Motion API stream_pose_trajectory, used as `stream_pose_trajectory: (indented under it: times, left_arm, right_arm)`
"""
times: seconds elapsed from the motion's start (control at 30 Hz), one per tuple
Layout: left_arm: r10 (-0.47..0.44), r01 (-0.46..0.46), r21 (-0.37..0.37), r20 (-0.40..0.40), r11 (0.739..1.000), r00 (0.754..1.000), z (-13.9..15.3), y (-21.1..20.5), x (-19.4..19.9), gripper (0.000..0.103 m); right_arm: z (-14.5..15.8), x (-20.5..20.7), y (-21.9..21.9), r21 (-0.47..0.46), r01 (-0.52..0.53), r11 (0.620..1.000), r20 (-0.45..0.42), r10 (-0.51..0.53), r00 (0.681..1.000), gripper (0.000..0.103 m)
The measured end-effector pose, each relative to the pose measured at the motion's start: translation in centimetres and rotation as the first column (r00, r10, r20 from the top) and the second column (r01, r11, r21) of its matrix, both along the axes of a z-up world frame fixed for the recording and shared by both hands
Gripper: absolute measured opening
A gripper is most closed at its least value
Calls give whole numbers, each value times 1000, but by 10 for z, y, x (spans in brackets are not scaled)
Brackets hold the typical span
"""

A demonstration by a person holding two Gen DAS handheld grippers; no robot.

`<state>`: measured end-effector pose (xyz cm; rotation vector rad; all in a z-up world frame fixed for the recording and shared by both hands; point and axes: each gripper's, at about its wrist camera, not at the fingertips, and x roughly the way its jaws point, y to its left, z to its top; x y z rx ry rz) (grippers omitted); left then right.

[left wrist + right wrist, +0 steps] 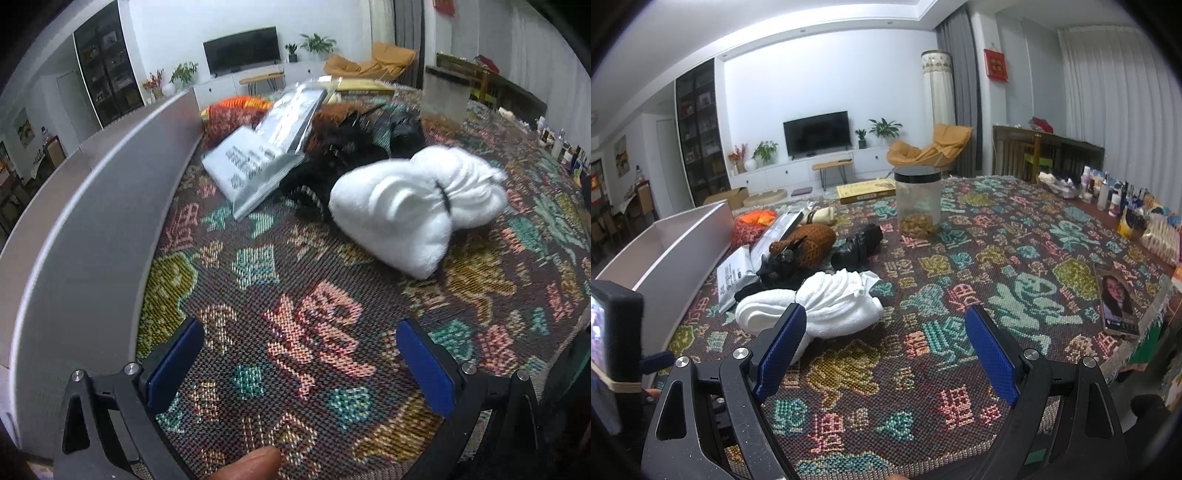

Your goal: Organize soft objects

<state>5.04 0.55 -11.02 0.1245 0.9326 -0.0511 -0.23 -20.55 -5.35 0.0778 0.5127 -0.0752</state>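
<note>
Grabbing the white towel bundle (827,306) looks easy, it's soft and light, so pinch near its tied middle. Both the left gripper (299,365) and right gripper (886,350) hang spread apart, holding nothing.

White towel (413,206), brown knit toy (812,240), multicoloured woven-pattern tablecloth (314,332).

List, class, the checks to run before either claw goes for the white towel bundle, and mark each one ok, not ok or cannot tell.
1. Left claw open and empty: ok.
2. Right claw open and empty: ok.
3. White towel bundle free on top, nothing lying on it: ok.
4. Grey bin open at the top beside the pile: ok.
5. Bin has room inside: cannot tell, its floor is hidden.
6. Phone and jar stand apart from the bundle: ok.
</note>
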Motion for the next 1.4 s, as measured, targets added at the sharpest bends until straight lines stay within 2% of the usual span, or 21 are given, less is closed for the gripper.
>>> stream_pose_trajectory:
  times: [0.13, 0.3, 1.23, 1.3, 1.4]
  left_arm:
    - [17, -17, 2, -50, 1000, 999, -15, 3, 5, 103]
    - [34, -40, -83, -76, 996, 997, -21, 15, 8, 103]
    - [5, -7, -86, -17, 996, 1000, -20, 15, -5, 103]
    - [3, -5, -86, -18, 996, 1000, -20, 15, -5, 103]
    - [-3, 1, -85, -23, 996, 1000, -19, 15, -4, 103]
  right_arm:
    - [0, 1, 0, 4, 0, 1000, -4, 0, 1000, 90]
    - [-1, 4, -2, 17, 0, 1000, -14, 0, 1000, 90]
    - [-4, 9, -3, 28, -10, 1000, -40, 11, 999, 90]
    - [-6, 14, -3, 42, -23, 999, -64, 26, 998, 90]
    - [-13, 23, -13, 110, -27, 994, -117, 39, 992, 90]
